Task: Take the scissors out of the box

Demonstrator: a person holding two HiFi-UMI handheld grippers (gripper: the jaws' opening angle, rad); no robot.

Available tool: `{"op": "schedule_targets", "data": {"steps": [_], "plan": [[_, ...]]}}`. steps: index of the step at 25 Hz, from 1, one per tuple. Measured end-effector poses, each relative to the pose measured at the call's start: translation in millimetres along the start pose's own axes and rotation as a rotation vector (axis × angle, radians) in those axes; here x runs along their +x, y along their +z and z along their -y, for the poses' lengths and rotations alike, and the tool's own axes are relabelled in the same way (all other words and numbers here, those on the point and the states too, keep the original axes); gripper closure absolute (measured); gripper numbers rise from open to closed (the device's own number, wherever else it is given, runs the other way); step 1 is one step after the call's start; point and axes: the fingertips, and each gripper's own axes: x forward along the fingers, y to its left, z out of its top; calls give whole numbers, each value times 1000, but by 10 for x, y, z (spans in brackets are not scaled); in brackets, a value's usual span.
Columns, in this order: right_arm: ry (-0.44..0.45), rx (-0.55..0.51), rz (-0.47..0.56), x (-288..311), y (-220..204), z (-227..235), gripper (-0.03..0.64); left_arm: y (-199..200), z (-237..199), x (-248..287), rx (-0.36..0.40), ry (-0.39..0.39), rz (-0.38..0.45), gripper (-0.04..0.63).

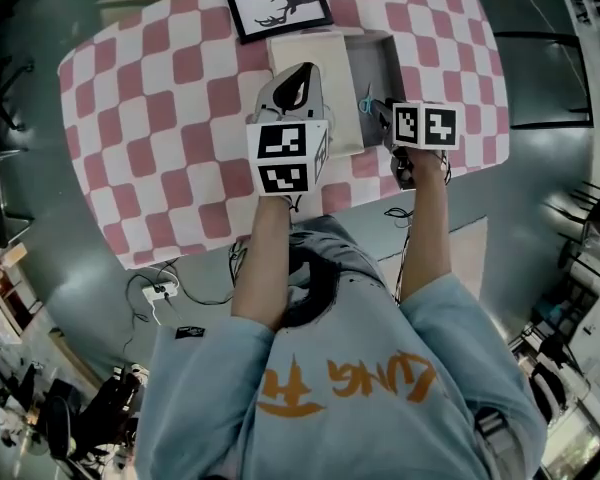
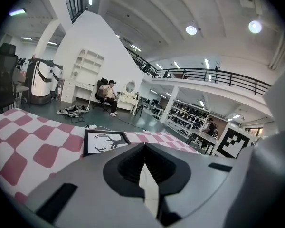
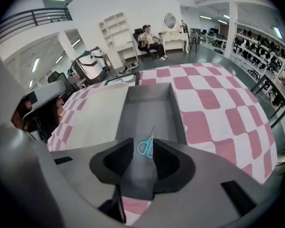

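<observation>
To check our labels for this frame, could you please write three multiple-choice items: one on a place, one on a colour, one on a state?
1. Where do the scissors lie? A on the checked cloth; B in the grey box; C on the framed picture.
2. What colour are their handles? A red; B black; C teal.
3. How do the right gripper's jaws stand? A apart, gripping nothing; B shut on the scissors; C shut on the lid.
Answers: 1 B, they rest on the floor of the grey box; 2 C, the loops show teal; 3 A, a gap shows between the jaws and the pads press on nothing.
</observation>
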Motion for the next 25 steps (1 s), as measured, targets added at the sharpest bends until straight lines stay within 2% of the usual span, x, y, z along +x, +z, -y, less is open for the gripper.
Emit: {"op": "schedule_targets", "data": {"steps": [6, 11, 25], "plan": [[-18, 28, -98, 145, -58, 22, 514, 17, -97, 29, -14, -11, -1, 575], [-26, 38, -182, 275, -132, 28, 502, 11, -138, 36, -30, -20, -2, 575], [-74, 59, -292, 511, -221, 116, 499, -19, -259, 68, -60, -22, -7, 575]]}}
